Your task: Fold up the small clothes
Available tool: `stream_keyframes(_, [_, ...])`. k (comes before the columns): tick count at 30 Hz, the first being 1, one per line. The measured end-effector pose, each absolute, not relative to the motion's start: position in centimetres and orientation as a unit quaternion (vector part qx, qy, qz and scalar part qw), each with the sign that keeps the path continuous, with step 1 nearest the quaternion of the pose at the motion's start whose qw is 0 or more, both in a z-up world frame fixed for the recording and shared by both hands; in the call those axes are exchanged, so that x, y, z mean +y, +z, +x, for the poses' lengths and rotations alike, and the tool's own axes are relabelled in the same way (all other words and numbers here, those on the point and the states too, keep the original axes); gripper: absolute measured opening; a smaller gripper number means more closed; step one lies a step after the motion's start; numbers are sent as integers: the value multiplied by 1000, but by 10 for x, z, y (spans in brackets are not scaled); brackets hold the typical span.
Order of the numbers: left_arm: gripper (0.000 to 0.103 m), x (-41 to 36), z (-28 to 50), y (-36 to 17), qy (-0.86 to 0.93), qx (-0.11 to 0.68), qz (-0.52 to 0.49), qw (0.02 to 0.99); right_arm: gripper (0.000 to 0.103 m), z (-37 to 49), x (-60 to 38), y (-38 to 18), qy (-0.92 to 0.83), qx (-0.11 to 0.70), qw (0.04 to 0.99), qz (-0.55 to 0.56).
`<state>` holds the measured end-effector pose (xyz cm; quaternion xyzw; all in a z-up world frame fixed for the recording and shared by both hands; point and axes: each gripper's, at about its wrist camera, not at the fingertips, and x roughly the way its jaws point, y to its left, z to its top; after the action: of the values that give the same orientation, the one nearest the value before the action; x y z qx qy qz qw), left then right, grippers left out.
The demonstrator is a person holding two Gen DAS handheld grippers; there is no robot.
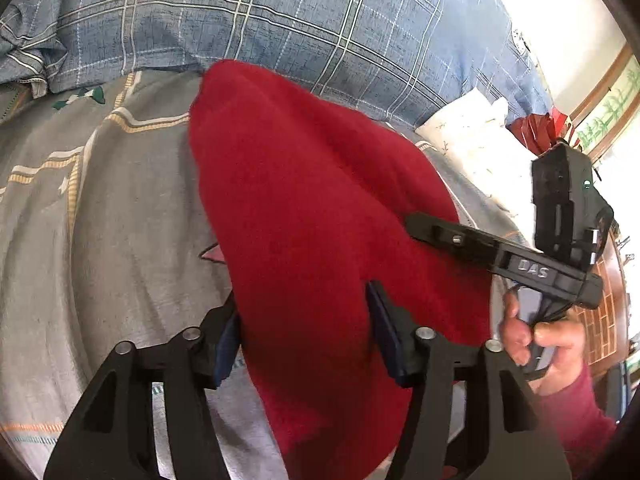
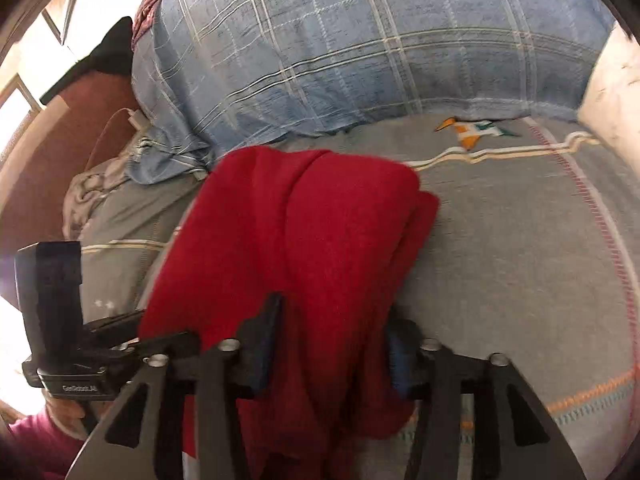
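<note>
Red cloth [image 1: 320, 208] lies bunched on the bed [image 1: 120, 220], quilt [image 1: 280, 20] at twelve o'clock; left gripper [image 1: 304, 340] and right gripper [image 2: 332, 344] fingers straddle it, half-spread, grip unclear.

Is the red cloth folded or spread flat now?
Folded: the red cloth lies doubled on the grey bedsheet, with stacked layers visible at its right edge.

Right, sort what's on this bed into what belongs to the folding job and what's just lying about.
Job: red knitted garment; left gripper and right gripper, both with garment between the fingers.

Lying about: blue checked quilt; grey patterned bedsheet; white pillow; white charger and cable.
</note>
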<state>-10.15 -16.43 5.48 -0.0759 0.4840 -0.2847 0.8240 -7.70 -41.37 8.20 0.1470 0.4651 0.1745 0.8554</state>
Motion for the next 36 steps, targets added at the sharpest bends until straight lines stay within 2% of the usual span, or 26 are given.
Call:
stream_keyframes(5, [69, -157, -109, 67, -261, 451, -61, 852, 52, -114, -409, 128, 146, 412, 895, 85])
stream_keyframes(8, [70, -157, -108, 69, -247, 442, -61, 860, 47, -132, -393, 144, 166, 391, 904, 57])
stream_keyframes(10, [70, -157, -111, 69, -240, 440, -60, 863, 41, -138, -381, 144, 175, 387, 905, 40])
stream_keyframes(20, [70, -157, -132, 81, -205, 405, -30, 891, 40, -141, -353, 97, 128, 424, 896, -31])
stream_keyframes(26, [70, -151, -143, 92, -175, 384, -16, 906, 41, -156, -359, 126, 129, 401, 907, 1])
stream_keyframes(29, [74, -149, -147, 98, -168, 375, -20, 912, 50, -162, -358, 137, 118, 389, 913, 15])
stream_keyframes(33, [75, -149, -155, 108, -159, 356, -11, 921, 57, -164, -355, 141, 99, 384, 917, 31])
stream_keyframes(36, [75, -149, -160, 112, -153, 345, -6, 926, 66, -165, -355, 141, 90, 383, 918, 42])
